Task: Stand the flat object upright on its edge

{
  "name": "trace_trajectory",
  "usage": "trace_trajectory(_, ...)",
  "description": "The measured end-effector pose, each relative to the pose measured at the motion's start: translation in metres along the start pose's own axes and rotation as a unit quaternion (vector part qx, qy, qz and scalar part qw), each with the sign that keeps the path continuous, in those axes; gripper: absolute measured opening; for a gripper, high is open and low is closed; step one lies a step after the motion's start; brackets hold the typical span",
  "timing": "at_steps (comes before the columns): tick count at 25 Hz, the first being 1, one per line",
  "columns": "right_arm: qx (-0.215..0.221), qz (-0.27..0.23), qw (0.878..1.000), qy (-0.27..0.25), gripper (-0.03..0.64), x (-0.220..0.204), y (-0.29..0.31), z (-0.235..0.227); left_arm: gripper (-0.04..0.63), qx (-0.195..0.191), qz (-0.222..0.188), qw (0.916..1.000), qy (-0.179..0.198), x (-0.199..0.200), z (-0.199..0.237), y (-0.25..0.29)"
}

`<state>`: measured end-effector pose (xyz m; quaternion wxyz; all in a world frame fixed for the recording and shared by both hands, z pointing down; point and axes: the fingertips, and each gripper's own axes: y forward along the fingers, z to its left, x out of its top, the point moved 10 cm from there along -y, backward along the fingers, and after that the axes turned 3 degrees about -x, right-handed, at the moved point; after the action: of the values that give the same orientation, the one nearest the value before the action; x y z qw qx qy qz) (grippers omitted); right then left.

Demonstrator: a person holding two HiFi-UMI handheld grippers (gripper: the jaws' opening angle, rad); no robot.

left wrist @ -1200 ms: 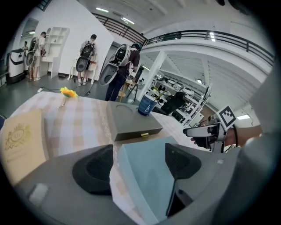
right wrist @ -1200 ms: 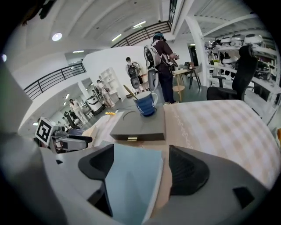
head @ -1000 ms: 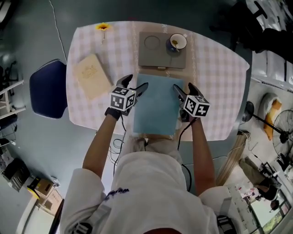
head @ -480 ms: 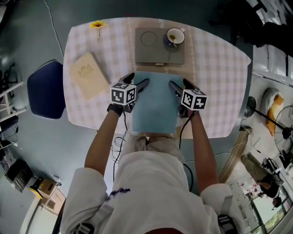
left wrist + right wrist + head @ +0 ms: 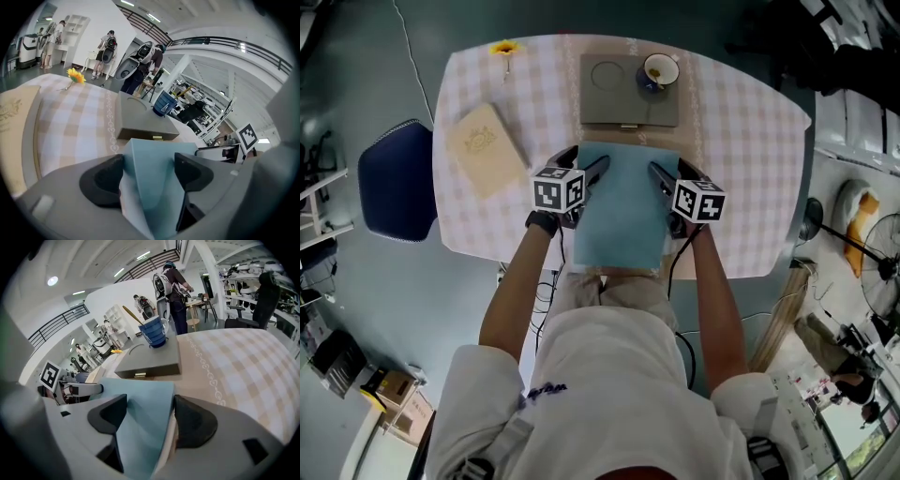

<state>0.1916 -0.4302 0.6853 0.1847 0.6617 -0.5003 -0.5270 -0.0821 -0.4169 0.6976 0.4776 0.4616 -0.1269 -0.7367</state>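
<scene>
The blue book (image 5: 623, 211) lies flat on the checked table (image 5: 741, 141), close to the edge nearest you, its long sides running away from you. You come at it from both flanks, probably because a thin, broad slab tips up more steadily when it is pinched at two opposite edges than when it is levered from one. Your left gripper (image 5: 147, 171) straddles the book's left edge, one pad against the pale page side and the other over the blue cover. Its jaws have just been closing, and both pads now look to bear on the book. Your right gripper (image 5: 150, 413) mirrors this on the right edge, with the cover and the page edge between its pads. Its jaws have also just been closing, and they too appear clamped on the book. Both grippers point down at a slant, which should leave you room to swing the book up. Just beyond its far edge sits a grey box (image 5: 628, 94) carrying a cup (image 5: 659, 71), so watch the clearance there. A tan book (image 5: 485, 150) lies well apart to the left, and a yellow flower (image 5: 504, 47) lies at the far corner.
</scene>
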Motion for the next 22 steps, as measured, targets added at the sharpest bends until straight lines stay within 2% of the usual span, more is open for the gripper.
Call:
trace_trajectory(11, -0.018, -0.071, 0.995, -0.063, 0.318, 0.004, -0.067, 0.046, 0.337, 0.001, -0.062, 0.9952, 0.076, 0.007, -0.044, -0.068)
trace_trajectory(22, -0.045, -0.158, 0.984, -0.072, 0.314, -0.020, -0.145, 0.085, 0.327, -0.005, -0.104, 0.9819, 0.159, 0.002, -0.098, -0.132)
